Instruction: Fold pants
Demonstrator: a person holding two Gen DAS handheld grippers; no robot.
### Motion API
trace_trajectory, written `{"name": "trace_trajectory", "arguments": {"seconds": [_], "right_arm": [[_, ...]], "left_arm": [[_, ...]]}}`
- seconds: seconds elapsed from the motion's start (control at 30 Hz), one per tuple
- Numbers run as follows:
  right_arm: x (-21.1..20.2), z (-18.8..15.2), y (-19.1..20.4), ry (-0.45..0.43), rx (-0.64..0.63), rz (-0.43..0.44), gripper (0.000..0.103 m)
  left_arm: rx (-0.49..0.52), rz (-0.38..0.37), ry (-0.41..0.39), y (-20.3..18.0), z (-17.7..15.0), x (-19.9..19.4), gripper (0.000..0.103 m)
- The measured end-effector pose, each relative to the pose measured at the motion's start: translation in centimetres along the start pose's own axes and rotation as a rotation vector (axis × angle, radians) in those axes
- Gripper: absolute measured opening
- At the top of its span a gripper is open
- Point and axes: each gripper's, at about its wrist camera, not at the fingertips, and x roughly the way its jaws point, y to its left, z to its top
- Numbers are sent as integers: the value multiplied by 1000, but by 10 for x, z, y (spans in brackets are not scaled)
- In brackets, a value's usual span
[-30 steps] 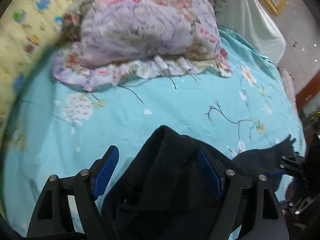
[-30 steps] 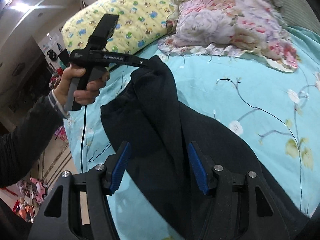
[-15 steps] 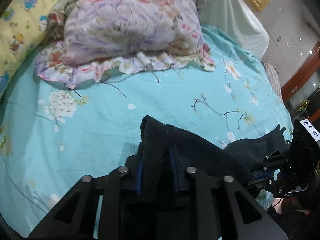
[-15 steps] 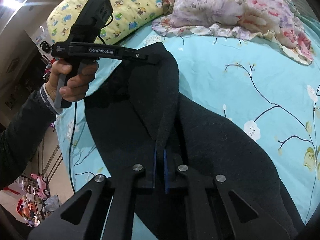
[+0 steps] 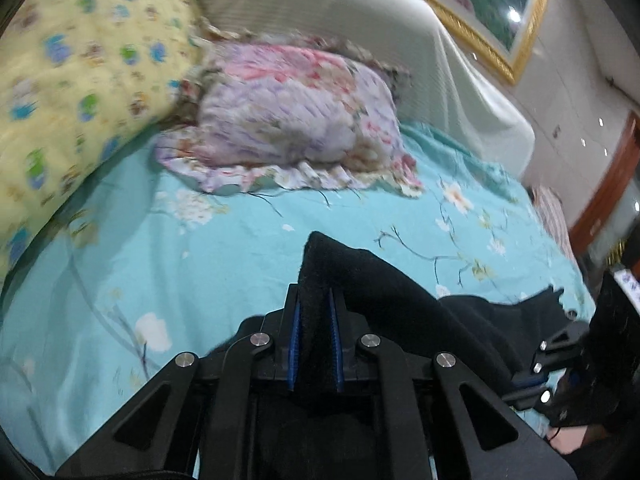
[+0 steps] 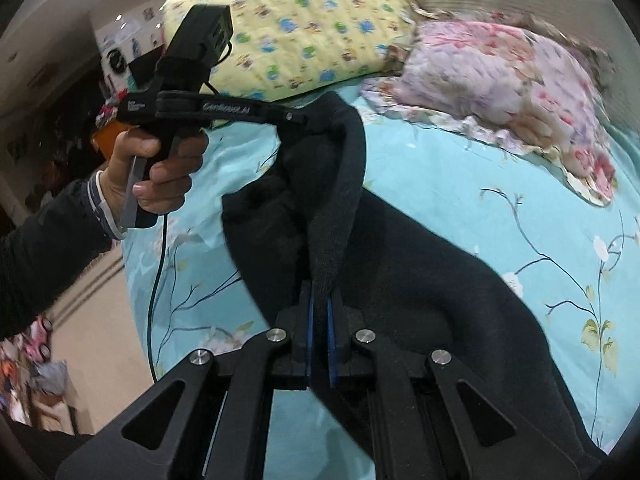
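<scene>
Step in hand: both tools are lifting one band-like edge of the black pants (image 6: 420, 280), probably the waistband, off the bed (image 5: 240, 240), likely to carry it over for a fold.

Left tool (image 5: 314, 344): its blue pads (image 5: 295, 344) are pressing together on a thick ridge of dark knit, which is standing up between them.

Right tool (image 6: 319, 344): it is pinching the same band farther along, jaws nearly touching with only cloth between.

Pants: one edge is hanging in the air between the two tools, while the rest is lying spread on the turquoise sheet, trailing toward the right wrist camera's lower right.

Doing it well: I judge the two grips should be travelling together at equal height, keeping the band lightly taut, so the free cloth is dragging flat rather than bunching; lowering both ends at once would be giving a straight crease.

Materials: the pants are looking soft, heavy and fuzzy, draping in deep rounded folds; the sheet is smooth cotton printed with branches and blossoms.

Surroundings: a ruffled floral pillow (image 5: 296, 120) and a yellow patterned pillow (image 6: 296, 20) are lying beyond, well apart from the pants.
</scene>
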Motion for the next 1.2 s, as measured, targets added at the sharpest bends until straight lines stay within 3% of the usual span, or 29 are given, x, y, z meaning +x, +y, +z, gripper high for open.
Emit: {"name": "trace_trajectory", "arguments": {"seconds": [0.1, 0.4, 0.77, 0.87, 1.07, 1.17, 1.2], "right_arm": [[8, -7, 13, 13, -44, -28, 6], [22, -16, 20, 44, -38, -42, 6], [22, -18, 21, 57, -4, -11, 10], [20, -19, 22, 56, 8, 15, 12], [15, -19, 25, 34, 25, 49, 17], [10, -17, 23, 17, 47, 61, 29], [7, -18, 23, 10, 54, 63, 38]], "left_arm": [[-47, 15, -39, 7, -14, -11, 12], [-166, 37, -55, 27, -46, -20, 12], [-312, 98, -34, 35, -82, -38, 15], [-372, 119, -35, 37, -92, -48, 26], [-457, 136, -56, 26, -105, -71, 68], [-482, 127, -54, 18, -104, -77, 73], [-487, 130, -50, 16, -103, -77, 74]]}}
